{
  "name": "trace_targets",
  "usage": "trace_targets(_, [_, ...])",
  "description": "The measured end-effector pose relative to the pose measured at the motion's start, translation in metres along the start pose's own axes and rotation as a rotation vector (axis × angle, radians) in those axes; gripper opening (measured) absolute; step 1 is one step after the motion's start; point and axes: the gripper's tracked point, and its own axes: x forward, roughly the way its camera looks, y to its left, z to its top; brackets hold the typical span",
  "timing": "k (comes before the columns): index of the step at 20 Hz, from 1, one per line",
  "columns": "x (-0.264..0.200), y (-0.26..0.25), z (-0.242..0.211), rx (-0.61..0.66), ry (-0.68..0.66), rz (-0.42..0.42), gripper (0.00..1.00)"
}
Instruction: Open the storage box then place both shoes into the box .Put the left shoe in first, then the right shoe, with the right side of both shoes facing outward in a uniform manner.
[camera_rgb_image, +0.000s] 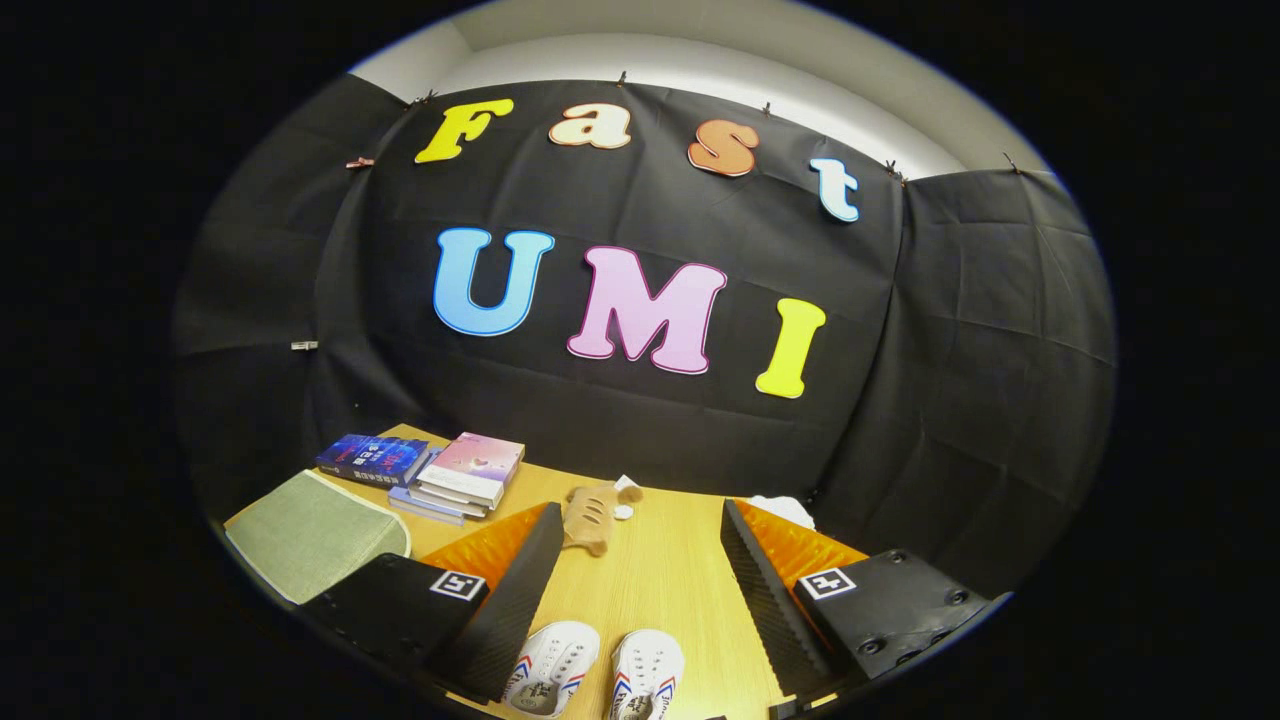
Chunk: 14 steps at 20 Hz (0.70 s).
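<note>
Spread wide and holding nothing, the fingers (640, 590) hang above the wooden desk (670, 570), with the pair of white shoes (598, 673) lying side by side between them at the near edge, toes pointing away. Beyond the fingers rests a small tan plush toy (592, 515); to the far left sit a stack of books (462, 477) and a green cloth mat (310, 535). No storage box can be made out from here, so the opening step looks not yet begun. The risk lies in order and orientation: the shoes sit close together, so a grasp on one could nudge the other, and picking the wrong shoe first would break the left-then-right sequence.
</note>
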Motion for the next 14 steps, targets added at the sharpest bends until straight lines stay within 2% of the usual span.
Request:
trace_targets(4, [0.004,0.005,-0.010,0.006,0.034,0.013,0.97])
trace_targets(7, [0.006,0.020,-0.030,0.033,0.104,0.071,0.98])
trace_targets(11, [0.001,0.063,-0.062,0.134,0.230,0.251,0.98])
trace_targets(14, [-0.015,0.122,-0.078,0.312,0.332,0.499,0.99])
